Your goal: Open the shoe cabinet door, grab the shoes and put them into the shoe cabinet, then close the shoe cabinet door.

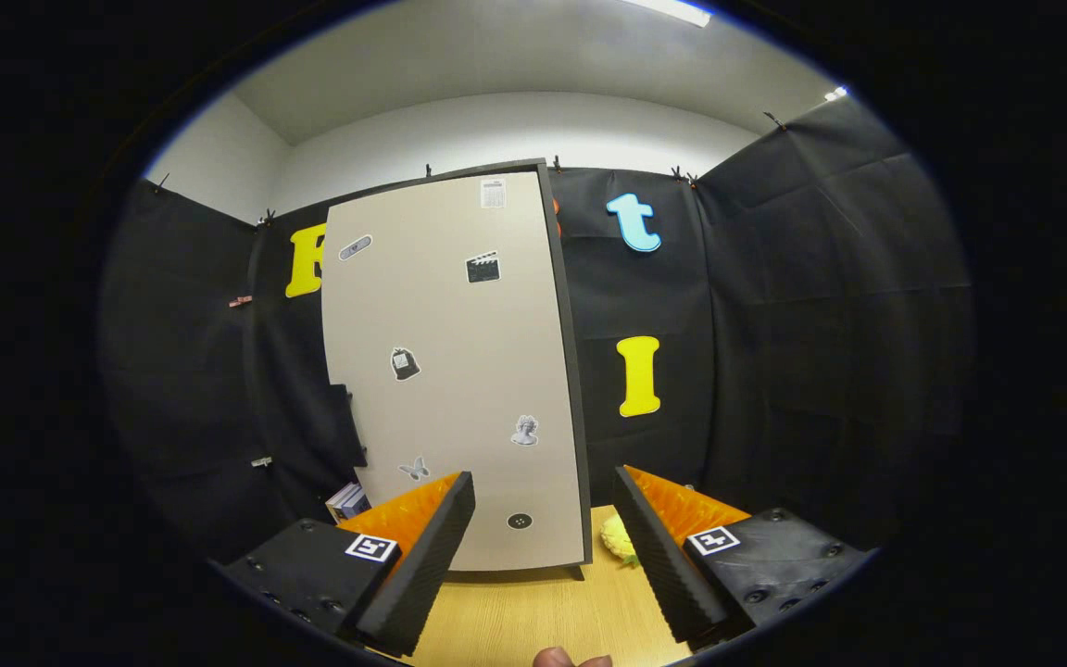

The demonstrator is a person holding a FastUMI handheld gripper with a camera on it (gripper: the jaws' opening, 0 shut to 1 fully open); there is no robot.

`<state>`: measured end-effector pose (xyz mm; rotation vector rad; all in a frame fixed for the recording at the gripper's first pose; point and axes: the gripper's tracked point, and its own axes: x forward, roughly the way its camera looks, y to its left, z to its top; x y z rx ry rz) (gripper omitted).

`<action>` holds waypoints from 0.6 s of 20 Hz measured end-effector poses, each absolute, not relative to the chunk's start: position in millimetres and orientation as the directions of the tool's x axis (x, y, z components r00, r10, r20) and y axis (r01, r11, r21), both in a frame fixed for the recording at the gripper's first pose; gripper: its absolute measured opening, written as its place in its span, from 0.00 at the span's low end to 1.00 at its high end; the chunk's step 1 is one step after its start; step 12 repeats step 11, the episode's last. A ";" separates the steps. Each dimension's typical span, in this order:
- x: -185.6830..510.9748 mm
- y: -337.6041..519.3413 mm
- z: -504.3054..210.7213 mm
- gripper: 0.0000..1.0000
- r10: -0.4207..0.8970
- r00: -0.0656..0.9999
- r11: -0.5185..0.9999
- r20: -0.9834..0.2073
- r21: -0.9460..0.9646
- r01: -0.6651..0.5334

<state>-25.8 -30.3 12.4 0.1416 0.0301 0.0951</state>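
**Gripper spread before the shut cabinet**

I see my gripper [543,500] released, its ridged, wedge-shaped fingers [422,556] wide apart with nothing between them. Under them lies a smooth wooden table [533,616]. Beyond stands the tall flat shoe cabinet door [459,371], matte beige, dark-edged, dotted with stickers, closed. Right of its base sits a small yellow object [617,537]; far left, books [346,502].

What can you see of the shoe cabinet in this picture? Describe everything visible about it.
The shoe cabinet is a tall, upright unit with a plain beige front panel framed by a dark edge. Several small stickers dot the panel. Its door looks closed. It stands on short feet on the wooden surface, against the black cloth wall, beyond the open gripper, whose fingers hold nothing. A small yellow object lies near its lower right corner; whether it touches the cabinet is unclear.
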 end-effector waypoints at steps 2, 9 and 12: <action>-25.8 -32.0 12.8 0.98 0.096 0.995 0.985 -0.022 0.143 -0.091; -21.4 -38.6 11.3 0.98 0.082 0.996 0.987 -0.024 0.142 -0.078; -19.1 -40.7 11.6 0.98 0.073 0.997 0.988 -0.019 0.137 -0.070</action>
